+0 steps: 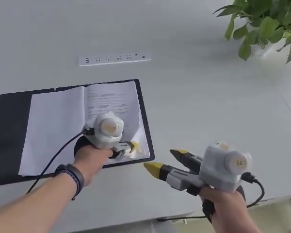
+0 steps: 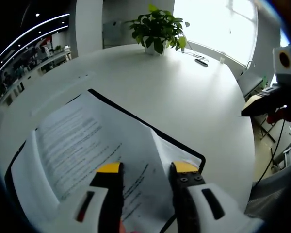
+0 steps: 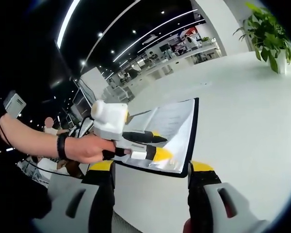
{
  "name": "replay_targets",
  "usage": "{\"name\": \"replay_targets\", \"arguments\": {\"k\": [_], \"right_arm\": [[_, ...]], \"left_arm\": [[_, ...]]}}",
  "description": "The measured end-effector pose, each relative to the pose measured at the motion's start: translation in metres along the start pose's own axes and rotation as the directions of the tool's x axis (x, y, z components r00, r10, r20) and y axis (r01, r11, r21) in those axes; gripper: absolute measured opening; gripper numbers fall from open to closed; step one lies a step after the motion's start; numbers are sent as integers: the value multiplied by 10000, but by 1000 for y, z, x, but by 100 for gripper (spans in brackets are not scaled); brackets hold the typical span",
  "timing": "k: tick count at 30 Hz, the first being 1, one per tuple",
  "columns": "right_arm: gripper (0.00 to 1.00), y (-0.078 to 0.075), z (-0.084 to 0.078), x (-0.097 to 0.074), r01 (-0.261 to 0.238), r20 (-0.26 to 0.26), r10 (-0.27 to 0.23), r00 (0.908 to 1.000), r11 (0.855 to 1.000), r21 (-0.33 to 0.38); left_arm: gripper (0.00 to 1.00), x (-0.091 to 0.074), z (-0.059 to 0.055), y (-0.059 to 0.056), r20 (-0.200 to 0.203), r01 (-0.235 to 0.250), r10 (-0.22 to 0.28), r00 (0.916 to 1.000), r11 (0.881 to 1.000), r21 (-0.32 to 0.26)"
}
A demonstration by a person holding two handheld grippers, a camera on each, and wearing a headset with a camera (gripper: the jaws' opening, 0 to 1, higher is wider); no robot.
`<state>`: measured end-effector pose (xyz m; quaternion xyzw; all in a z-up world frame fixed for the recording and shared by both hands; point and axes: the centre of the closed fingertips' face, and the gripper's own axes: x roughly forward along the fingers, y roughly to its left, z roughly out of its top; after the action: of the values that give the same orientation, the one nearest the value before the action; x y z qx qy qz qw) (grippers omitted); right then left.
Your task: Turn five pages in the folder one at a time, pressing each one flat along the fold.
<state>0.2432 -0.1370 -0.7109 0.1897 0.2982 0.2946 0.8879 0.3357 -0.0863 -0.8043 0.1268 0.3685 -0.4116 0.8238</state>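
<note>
folder (image 1: 5, 127) lies open on the desk (image 1: 208, 97), left side, fold running near to far; left claw (image 1: 130, 148), jaws apart, sits over the right page (image 1: 111, 103) at its near right corner; right claw (image 1: 164, 160), open too, hovers further right

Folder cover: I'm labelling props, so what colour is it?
The folder cover is black, clearest in the head view.

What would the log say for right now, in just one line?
left gripper: open, at right page lower corner, corner curled up | right gripper: open, above table beside folder
</note>
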Motion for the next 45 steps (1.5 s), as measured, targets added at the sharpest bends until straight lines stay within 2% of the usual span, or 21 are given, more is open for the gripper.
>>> {"name": "replay_targets", "arguments": {"k": [5,8,12,16,18,19,20,21,27,31,36,38,42,45], "right_arm": [[55,-13,9,22,-209,209,197,9996,9981,579],[53,-21,15,34,-255,198,242,9995,9975,662],[49,-29,28,52,-503,504,444,9977,9911,1233],[44,-38,29,70,-584,340,540,9980,9873,1474],[42,-40,35,79,-823,805,656,9946,9709,2251],[41,-42,34,82,-906,840,710,9939,9615,2594],[40,-45,32,87,-887,743,702,9948,9540,2864],[40,-47,31,91,-853,672,696,9953,9590,2703],[38,-51,16,113,-655,75,663,9978,9506,3034],[34,-48,15,122,-739,-80,805,9967,9459,3158],[21,-50,15,124,-633,-116,711,9974,9412,3318],[16,-53,16,124,-539,-127,616,9980,9422,3307],[4,-56,18,122,-450,-6,483,9988,9353,3509],[1,-55,20,121,-495,66,504,9987,9323,3582]], "left_arm": [[38,0,0,0,32,33,-33,10000,10000,6],[38,0,0,1,61,34,-34,10000,10000,6],[39,0,0,1,103,13,-13,9999,10000,-2],[39,1,0,1,159,11,-10,9999,10000,-42],[39,1,0,1,166,4,-3,9999,10000,-28],[39,1,0,1,169,10,-10,9999,10000,-32],[39,1,0,1,181,20,-20,9998,10000,-39],[39,1,0,1,195,29,-28,9998,10000,-70],[39,0,0,1,260,48,-45,9997,9999,-117],[40,0,0,1,302,105,-101,9995,9999,-136],[43,-1,0,-2,279,310,-307,9991,9995,-112],[45,-3,-1,-4,220,457,-453,9987,9988,-157],[52,-8,-1,-8,227,623,-621,9978,9980,-99],[56,-12,-2,-10,250,783,-780,9966,9969,-113]]}}
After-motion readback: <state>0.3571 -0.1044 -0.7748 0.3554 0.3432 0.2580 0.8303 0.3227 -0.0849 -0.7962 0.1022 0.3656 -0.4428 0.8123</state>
